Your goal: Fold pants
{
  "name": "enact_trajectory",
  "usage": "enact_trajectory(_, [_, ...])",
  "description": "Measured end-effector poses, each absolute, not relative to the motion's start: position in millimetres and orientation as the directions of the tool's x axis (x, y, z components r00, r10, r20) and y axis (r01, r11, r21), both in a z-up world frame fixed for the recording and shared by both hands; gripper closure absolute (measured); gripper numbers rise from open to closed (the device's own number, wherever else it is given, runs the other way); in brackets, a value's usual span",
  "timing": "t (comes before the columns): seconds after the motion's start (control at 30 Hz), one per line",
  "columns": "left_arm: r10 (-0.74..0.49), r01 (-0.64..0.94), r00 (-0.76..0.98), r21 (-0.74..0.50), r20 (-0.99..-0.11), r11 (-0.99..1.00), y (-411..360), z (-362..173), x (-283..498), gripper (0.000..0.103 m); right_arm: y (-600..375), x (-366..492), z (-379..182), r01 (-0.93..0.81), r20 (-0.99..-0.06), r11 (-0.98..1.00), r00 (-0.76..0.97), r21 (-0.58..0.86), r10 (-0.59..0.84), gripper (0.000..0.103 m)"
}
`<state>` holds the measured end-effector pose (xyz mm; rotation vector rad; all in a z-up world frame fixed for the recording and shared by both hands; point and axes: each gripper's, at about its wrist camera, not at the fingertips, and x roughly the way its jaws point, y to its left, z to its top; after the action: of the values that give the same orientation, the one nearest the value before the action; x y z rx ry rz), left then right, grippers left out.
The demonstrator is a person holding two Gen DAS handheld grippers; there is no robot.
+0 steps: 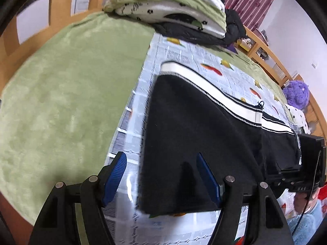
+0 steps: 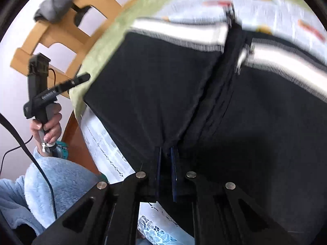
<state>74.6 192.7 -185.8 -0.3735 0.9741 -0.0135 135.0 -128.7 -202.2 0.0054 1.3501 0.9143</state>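
Observation:
Black pants (image 1: 196, 134) with a white striped waistband (image 1: 206, 81) lie flat on a patterned sheet on the bed. My left gripper (image 1: 161, 175) is open, its blue fingers (image 1: 115, 175) straddling the pants' near left edge without gripping. In the right wrist view the pants (image 2: 159, 85) fill the frame. My right gripper (image 2: 166, 167) is shut on a pinch of the black fabric near the crotch seam. The left gripper's handle shows in the right wrist view (image 2: 40, 100), held in a hand at the left. The right gripper's body shows in the left wrist view (image 1: 306, 163) at the right edge.
A green blanket (image 1: 67, 106) covers the bed's left side. Folded bedding (image 1: 171, 6) and dark clothes are stacked at the far end. A wooden bed rail (image 2: 67, 26) runs along the edge. A purple plush toy (image 1: 296, 94) sits at the right.

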Motion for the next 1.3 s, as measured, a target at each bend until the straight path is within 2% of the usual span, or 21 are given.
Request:
enact_trajectory(0.1, [-0.193,-0.139,0.502,-0.299,-0.843,0.944,181.5,-206.1,84.4,0.034,-130.5,134.1,-199.8,-0.552,-0.812,0.662,-0.05,0.508,0.582,0.093])
enact_trajectory(0.2, [-0.188,-0.123,0.527,-0.294,-0.828,0.948,180.0,-201.9,74.5,0.034,-151.3,127.0,-180.6,-0.564,-0.797,0.666,0.02,0.489,0.603,0.09])
enact_trajectory(0.33, [-0.221,-0.121,0.543,-0.336,-0.81,0.934,188.4,-195.3,59.5,0.034,-227.5,112.0,-149.5,-0.454,-0.784,0.821,0.341,0.345,0.518,0.084])
enact_trajectory(0.37, [-0.23,-0.122,0.541,-0.346,-0.809,0.93,190.0,-195.9,55.2,0.034,-261.8,105.1,-143.2,-0.367,-0.763,0.873,0.445,0.322,0.468,0.078])
enact_trajectory(0.4, [-0.244,-0.124,0.541,-0.363,-0.805,0.923,191.4,-196.8,50.8,0.034,-289.5,99.3,-141.9,-0.298,-0.744,0.897,0.503,0.328,0.439,0.067])
enact_trajectory(0.47, [-0.296,-0.116,0.558,-0.427,-0.775,0.897,193.9,-199.1,36.6,0.034,-355.4,83.0,-145.0,-0.117,-0.714,0.925,0.603,0.361,0.355,0.054])
enact_trajectory(0.5, [-0.325,-0.113,0.562,-0.46,-0.76,0.881,193.5,-200.8,30.7,0.034,-376.7,76.2,-148.3,-0.058,-0.709,0.927,0.627,0.371,0.324,0.053])
enact_trajectory(0.63, [-0.359,-0.119,0.589,-0.517,-0.724,0.847,188.3,-207.1,12.4,0.034,-455.6,63.9,-175.8,0.129,-0.741,0.91,0.631,0.394,0.231,0.053])
enact_trajectory(0.73, [-0.369,-0.149,0.621,-0.567,-0.691,0.81,186.9,-206.3,-1.2,0.034,-478.9,61.2,-195.5,0.167,-0.724,0.865,0.632,0.474,0.275,0.053])
enact_trajectory(0.9, [-0.474,-0.157,0.617,-0.688,-0.629,0.709,177.2,-219.6,8.7,0.034,-487.1,79.8,-217.1,0.139,-0.644,0.766,0.646,0.628,0.41,0.053])
enact_trajectory(1.1, [-0.421,-0.248,0.721,-0.772,-0.55,0.585,183.5,-239.3,26.2,0.033,-472.3,113.2,-232.8,0.173,-0.635,0.732,0.65,0.659,0.417,0.053])
enact_trajectory(1.23, [-0.389,-0.254,0.738,-0.761,-0.552,0.597,178.2,-238.3,44.6,0.035,-469.1,136.4,-236.3,0.18,-0.631,0.726,0.657,0.663,0.413,0.053])
enact_trajectory(1.27, [-0.378,-0.256,0.74,-0.753,-0.556,0.606,176.2,-237.0,48.6,0.035,-469.8,140.7,-237.5,0.186,-0.629,0.721,0.659,0.668,0.412,0.057])
enact_trajectory(1.3, [-0.362,-0.253,0.741,-0.735,-0.565,0.629,173.1,-233.7,55.1,0.038,-470.8,144.1,-238.4,0.198,-0.631,0.715,0.66,0.67,0.408,0.072])
